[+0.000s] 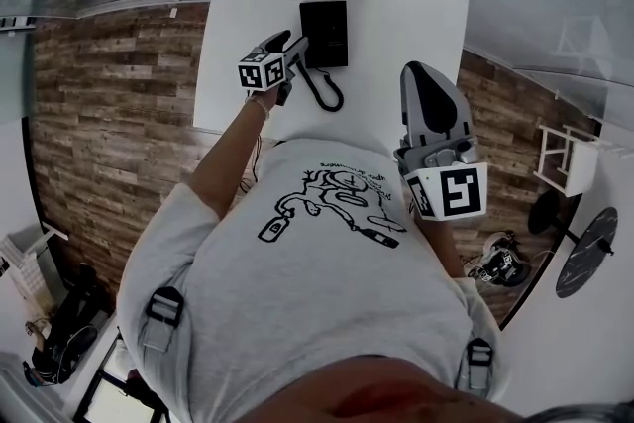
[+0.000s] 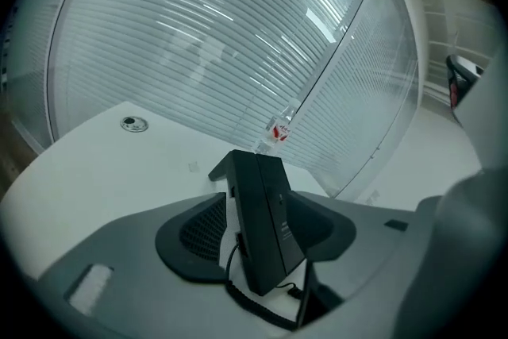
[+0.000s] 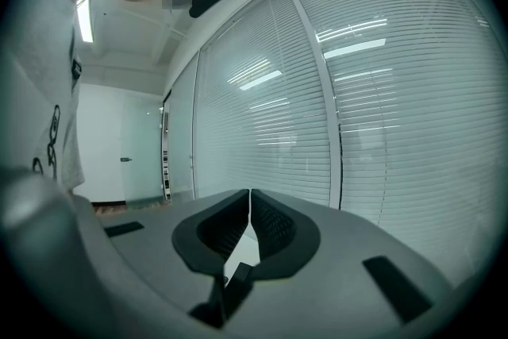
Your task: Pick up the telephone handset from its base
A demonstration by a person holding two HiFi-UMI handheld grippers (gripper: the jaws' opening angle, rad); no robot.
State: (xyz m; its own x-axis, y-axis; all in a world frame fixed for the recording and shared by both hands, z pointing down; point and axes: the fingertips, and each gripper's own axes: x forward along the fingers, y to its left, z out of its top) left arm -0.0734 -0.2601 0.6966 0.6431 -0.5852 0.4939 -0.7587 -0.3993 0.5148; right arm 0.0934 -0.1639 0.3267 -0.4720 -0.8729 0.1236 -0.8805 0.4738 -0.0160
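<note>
The telephone handset (image 2: pixel 244 228) is seated on its base (image 2: pixel 279 206) on the white table (image 1: pixel 416 25). The left tool (image 1: pixel 295 47) is spread wide and grips nothing; the telephone handset lies framed between its jaws, not yet pressed. Both pads should be brought alongside its middle, closed squarely, then lifted straight so the coiled cord (image 1: pixel 324 96) is not snagged. The right tool (image 3: pixel 250 222) is held closed and empty, well apart.

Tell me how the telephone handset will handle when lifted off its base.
The handset looks like rigid, smooth plastic, so probably stiff, light and somewhat slippery. Its coiled cord ties it to the base, so it will likely tug back and may drag the base.
</note>
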